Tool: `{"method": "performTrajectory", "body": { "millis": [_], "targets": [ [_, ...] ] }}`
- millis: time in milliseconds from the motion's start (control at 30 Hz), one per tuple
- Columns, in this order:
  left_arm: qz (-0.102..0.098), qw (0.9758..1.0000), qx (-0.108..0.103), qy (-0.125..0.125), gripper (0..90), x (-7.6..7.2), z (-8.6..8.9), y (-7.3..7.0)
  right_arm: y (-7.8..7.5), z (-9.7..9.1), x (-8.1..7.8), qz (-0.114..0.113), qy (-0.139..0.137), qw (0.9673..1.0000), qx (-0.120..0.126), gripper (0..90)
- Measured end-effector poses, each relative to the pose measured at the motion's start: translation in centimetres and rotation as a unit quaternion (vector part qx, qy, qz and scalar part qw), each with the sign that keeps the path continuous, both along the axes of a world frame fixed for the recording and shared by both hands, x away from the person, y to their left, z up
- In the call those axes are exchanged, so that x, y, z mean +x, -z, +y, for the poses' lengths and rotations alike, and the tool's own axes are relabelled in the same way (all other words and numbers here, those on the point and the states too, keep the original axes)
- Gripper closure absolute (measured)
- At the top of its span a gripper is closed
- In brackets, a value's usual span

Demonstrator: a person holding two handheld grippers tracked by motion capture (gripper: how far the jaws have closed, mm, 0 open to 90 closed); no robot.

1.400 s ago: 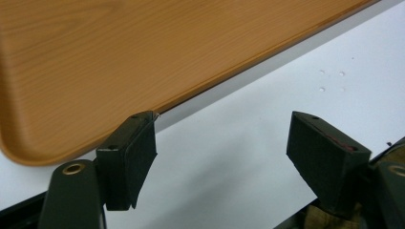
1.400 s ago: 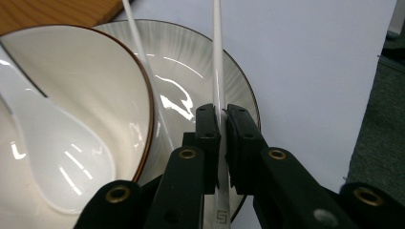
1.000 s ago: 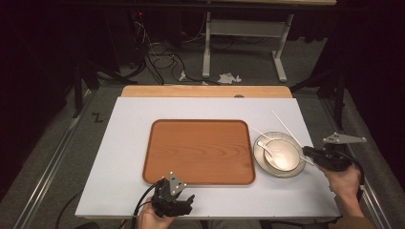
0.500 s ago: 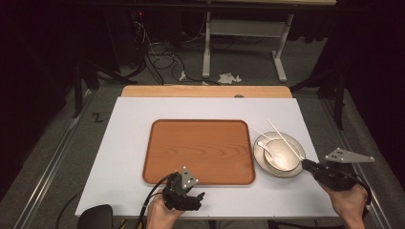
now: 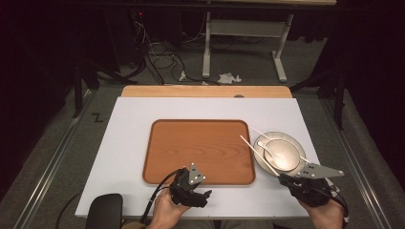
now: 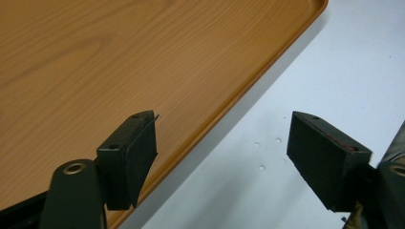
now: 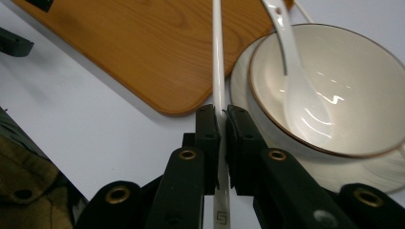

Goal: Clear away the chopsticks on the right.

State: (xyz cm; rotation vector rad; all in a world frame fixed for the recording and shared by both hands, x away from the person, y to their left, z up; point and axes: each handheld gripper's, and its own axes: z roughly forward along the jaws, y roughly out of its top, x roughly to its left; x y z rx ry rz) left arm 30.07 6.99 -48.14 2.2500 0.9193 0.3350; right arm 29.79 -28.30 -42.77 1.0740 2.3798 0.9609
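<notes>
Chopstick clamped in R tool; spoon in bowl.

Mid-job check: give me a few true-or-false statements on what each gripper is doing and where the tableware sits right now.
1. The right gripper is shut on a white chopstick. True.
2. The left gripper holds the tray's edge. False: its jaws are open, with nothing between them, over the wooden tray rim and the white table.
3. A white spoon rests in the bowl. True.
4. The bowl stands on the wooden tray. False: it sits on a plate right of the tray.
</notes>
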Motion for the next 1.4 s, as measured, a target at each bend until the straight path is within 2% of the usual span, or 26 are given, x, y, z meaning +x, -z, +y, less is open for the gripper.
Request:
{"method": "performTrajectory", "body": {
  "millis": [300, 733, 967, 1100, 1400],
  "targets": [
    [-0.003, 1.0000, 0.001, -0.006, 25.3, -0.3, 0.3, -0.1, 1.3, 4.4, 1.8, 0.013, -0.022, 0.9995, -0.017, 85.4],
    [-0.004, 0.9990, -0.002, -0.044, 25.3, -1.3, 1.9, -0.1, 3.6, 8.2, 5.3, 0.041, -0.029, 0.9977, -0.047, 85.3],
    [-0.006, 0.9964, -0.003, -0.084, 25.2, -2.3, 3.4, -0.1, 4.7, 10.0, 7.1, 0.054, -0.045, 0.9956, -0.062, 85.3],
    [-0.006, 0.9953, -0.003, -0.097, 25.2, -2.8, 3.8, -0.1, 5.4, 10.9, 8.2, 0.070, -0.049, 0.9939, -0.070, 85.2],
    [-0.006, 0.9918, -0.001, -0.128, 25.2, -3.7, 4.8, -0.1, 6.4, 12.4, 10.1, 0.079, -0.067, 0.9912, -0.082, 85.0]
  ]
}}
